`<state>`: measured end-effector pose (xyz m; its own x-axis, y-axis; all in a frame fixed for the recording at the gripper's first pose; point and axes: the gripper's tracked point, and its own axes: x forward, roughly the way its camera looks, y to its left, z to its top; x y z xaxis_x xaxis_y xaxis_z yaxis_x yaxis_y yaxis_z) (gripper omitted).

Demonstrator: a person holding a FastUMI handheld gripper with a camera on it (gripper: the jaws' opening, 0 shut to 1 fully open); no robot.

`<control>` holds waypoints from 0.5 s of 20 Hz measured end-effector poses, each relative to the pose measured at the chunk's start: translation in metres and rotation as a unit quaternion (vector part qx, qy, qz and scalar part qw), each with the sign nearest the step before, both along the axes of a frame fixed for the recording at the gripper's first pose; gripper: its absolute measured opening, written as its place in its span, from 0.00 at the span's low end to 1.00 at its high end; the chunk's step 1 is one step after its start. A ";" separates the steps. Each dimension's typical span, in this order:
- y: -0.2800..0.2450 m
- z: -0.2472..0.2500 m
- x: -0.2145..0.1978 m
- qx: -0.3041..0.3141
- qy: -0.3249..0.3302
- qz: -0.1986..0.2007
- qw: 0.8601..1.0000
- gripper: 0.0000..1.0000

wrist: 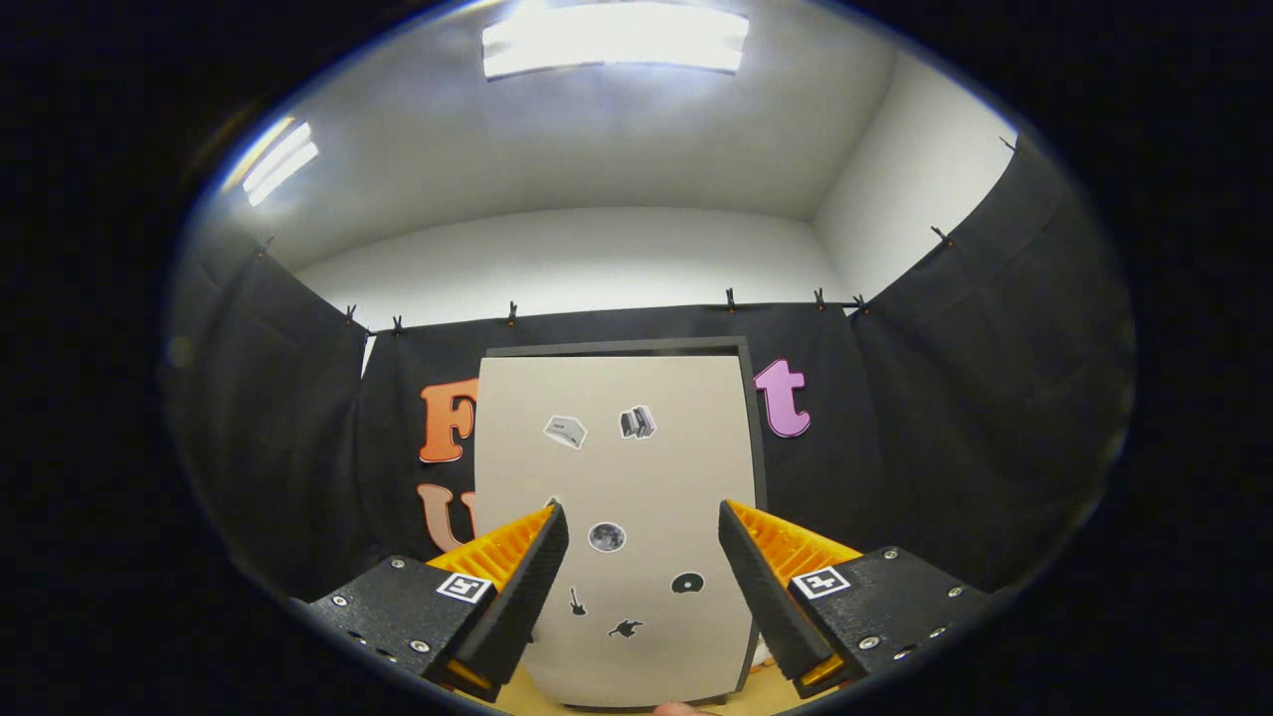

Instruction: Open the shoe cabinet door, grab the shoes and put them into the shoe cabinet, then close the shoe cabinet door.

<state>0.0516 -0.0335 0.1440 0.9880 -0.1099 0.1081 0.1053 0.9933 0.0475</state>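
Black cloth (945, 418) hung by clips along a rail, closing off the booth behind and to both sides of the shoe cabinet (617, 517); white wall (597, 264) and ceiling above that cloth, with one bright ceiling light (615, 40) high over the cabinet and a second light (278, 159) off to the cabinet's left. Shoe cabinet upright at the middle, straight ahead of the gripper (643, 527), dark frame showing along the top and right edge of its pale door (612, 467). Door flat against the frame, closed. Small stickers scattered across the door: two near the top side by side (565, 431) (637, 422), a round grey one (607, 537) lower down, a dark disc (687, 583) to the right of that, and two small black figures (577, 601) (626, 627) nearest the cabinet's base. Wooden surface (517, 701) just visible under the cabinet's foot. Gripper pointed at the lower half of the door, fingers spread wide apart, nothing between them but the view of the door itself; left finger (527, 572) overlapping the door's left edge, right finger (761, 577) overlapping its right edge. Whether the fingertips touch the door cannot be told. Small pale rounded shape (681, 708) at the cabinet's base, too little visible to name.
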 end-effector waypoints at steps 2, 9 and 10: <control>0.000 0.009 0.001 -0.006 -0.005 -0.003 1.000 0.94; 0.036 0.009 0.010 -0.016 -0.005 0.024 1.000 0.94; 0.042 0.008 0.014 -0.023 -0.004 0.027 0.999 0.94</control>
